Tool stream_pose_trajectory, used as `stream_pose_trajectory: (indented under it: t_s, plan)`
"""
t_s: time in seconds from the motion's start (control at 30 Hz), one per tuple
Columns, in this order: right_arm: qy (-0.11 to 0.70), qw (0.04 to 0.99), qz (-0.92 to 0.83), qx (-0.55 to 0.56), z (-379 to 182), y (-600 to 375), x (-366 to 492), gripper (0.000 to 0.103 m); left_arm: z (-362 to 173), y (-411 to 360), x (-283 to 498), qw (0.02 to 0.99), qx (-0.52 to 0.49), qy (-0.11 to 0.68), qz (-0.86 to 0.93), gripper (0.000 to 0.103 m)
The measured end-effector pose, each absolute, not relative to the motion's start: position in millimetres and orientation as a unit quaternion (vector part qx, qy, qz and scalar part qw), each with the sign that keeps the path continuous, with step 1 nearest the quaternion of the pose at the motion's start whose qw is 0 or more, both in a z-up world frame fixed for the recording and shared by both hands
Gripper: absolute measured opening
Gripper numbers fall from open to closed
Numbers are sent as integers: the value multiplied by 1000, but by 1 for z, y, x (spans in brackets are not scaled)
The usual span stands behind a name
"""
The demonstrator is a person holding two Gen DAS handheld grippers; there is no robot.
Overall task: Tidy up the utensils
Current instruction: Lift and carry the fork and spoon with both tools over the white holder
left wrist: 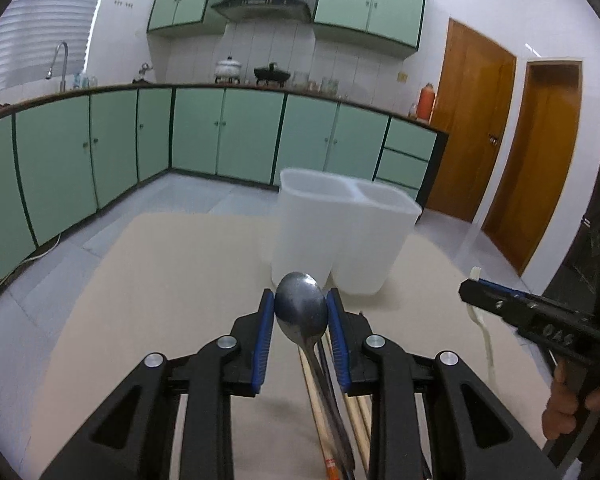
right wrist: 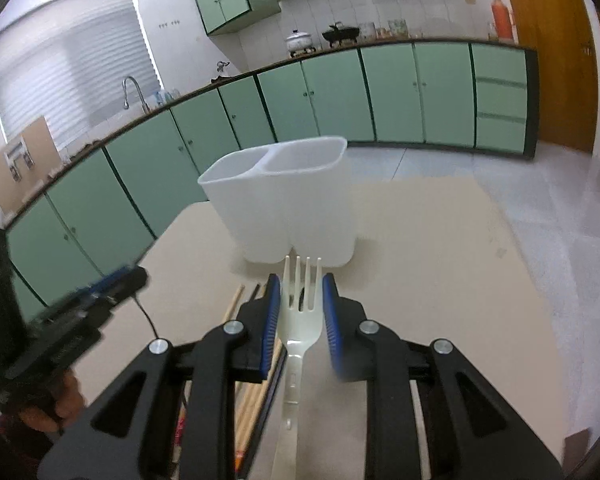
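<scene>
1. Left gripper [left wrist: 300,307] first — its blue pads sit against either side of a metal spoon [left wrist: 302,310], pinching it at the bowl, with the handle trailing back under the tool towards the holder's hand
2. Right gripper [right wrist: 300,307] has a pale plastic fork [right wrist: 300,308] between its pads; the left pad touches the fork's edge, the right one looks just off it, so I judge it a light hold on the fork's head rather than a firm clamp
3. Both utensils hang above the beige table [left wrist: 160,300], just short of the white two-compartment holder [left wrist: 340,232], which stands upright and looks unfilled from here
4. Wooden chopsticks [left wrist: 320,412] lie on the table beneath the left tool, not yet dealt with
5. What could go wrong — the spoon is held by its smooth curved bowl, so it may swivel or slide out as it is tipped towards the holder, and the fork could drop for the same reason if that grip is as loose as it looks
6. The holder seems light, so a nudge on its rim might shift or tip it
7. Directions: the spoon's long axis runs along the left tool's fingers, bowl end pointing at the holder; the fork lies the same way, tines forward, handle back
</scene>
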State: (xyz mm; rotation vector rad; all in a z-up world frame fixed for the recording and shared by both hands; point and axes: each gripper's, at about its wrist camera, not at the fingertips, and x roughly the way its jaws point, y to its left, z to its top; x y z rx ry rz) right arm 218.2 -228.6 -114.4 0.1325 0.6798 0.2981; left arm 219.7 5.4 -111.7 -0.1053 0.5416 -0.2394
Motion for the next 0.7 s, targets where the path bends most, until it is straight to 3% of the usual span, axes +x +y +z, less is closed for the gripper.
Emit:
stream_pose_trajectory:
  t_s: [0.33,0.37,0.47,0.7]
  plan:
    - [302,937,157,81,-102,-230,229,21,-89,4,220,964,-60,228,-121,24]
    - [295,939,158,81,-98,-231,231,21,-85,5,219,966,-61,222,-121,23]
    - [271,946,159,81,-81,-234,237,21,-66,6,223,969,-61,204,-130,4]
    - [241,953,161,86,-57,-234,260,21,-52,7,241,968,-72,197,-140,2]
